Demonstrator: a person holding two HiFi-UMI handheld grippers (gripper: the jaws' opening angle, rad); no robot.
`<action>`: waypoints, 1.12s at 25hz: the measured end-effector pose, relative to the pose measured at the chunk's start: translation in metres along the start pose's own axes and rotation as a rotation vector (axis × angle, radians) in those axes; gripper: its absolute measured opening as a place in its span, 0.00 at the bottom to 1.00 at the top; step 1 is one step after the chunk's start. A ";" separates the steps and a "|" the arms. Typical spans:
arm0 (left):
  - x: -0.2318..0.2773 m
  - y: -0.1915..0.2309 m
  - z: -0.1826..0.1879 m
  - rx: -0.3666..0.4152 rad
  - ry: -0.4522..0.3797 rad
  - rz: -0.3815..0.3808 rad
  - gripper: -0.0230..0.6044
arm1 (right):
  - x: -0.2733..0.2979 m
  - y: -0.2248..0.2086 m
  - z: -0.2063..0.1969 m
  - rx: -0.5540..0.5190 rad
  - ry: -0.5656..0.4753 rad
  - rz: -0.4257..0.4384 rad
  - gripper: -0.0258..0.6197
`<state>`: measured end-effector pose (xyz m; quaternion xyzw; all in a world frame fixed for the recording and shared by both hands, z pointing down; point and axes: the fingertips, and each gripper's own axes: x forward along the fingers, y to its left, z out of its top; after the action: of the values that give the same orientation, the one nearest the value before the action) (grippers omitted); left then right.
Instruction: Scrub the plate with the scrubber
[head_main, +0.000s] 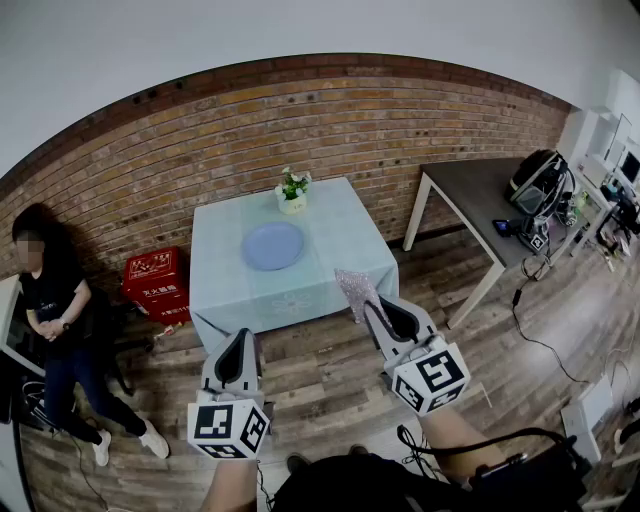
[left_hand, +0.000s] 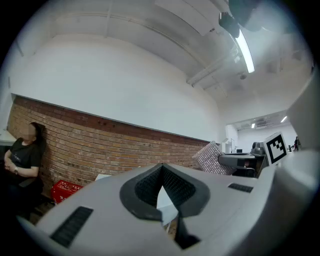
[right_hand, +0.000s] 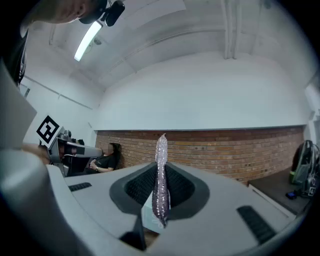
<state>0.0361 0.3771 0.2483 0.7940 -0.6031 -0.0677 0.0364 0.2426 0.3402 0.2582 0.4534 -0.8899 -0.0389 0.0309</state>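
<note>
Two grippers are seen in the head view, each with one marker cube at its back. The left gripper (head_main: 243, 336) has its jaws pressed together and nothing is held in them. The right gripper (head_main: 368, 306) is pinched on one silvery scrubber (head_main: 355, 288), which stands up from its tips. Both grippers are held in the air, well apart from one table (head_main: 345, 250) that is covered with a pale blue cloth. One blue plate (head_main: 273, 245) lies near the middle of this table, and one small flower pot (head_main: 292, 194) stands behind it, close to the brick wall (head_main: 300, 115). One red crate (head_main: 154, 282) is placed on the floor at the left of the table, and one person (head_main: 55, 310) is seated beside it. One grey table (head_main: 478, 195) stands at the right.

In the left gripper view, the jaws of the left gripper (left_hand: 161, 169) are shown closed against each other and empty. A pale patch is seen below them; it is probably the cloth, but this cannot be told clearly. The scrubber (left_hand: 209, 157) is seen at the right.

In the right gripper view, the right gripper (right_hand: 160, 172) is shown clamped on the scrubber (right_hand: 161, 150), which is seen edge-on and upright between the two pads.
</note>
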 end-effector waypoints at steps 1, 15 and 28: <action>0.001 0.000 -0.001 -0.002 0.001 0.000 0.05 | 0.001 0.000 0.000 0.000 0.001 0.001 0.14; -0.007 0.011 -0.003 -0.007 -0.001 0.006 0.05 | 0.007 0.008 0.000 0.042 -0.027 0.008 0.15; -0.015 0.046 -0.004 -0.020 -0.002 -0.026 0.05 | 0.028 0.042 -0.001 0.049 -0.017 0.018 0.15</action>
<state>-0.0111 0.3786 0.2593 0.8014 -0.5919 -0.0750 0.0431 0.1922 0.3420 0.2642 0.4455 -0.8950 -0.0208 0.0125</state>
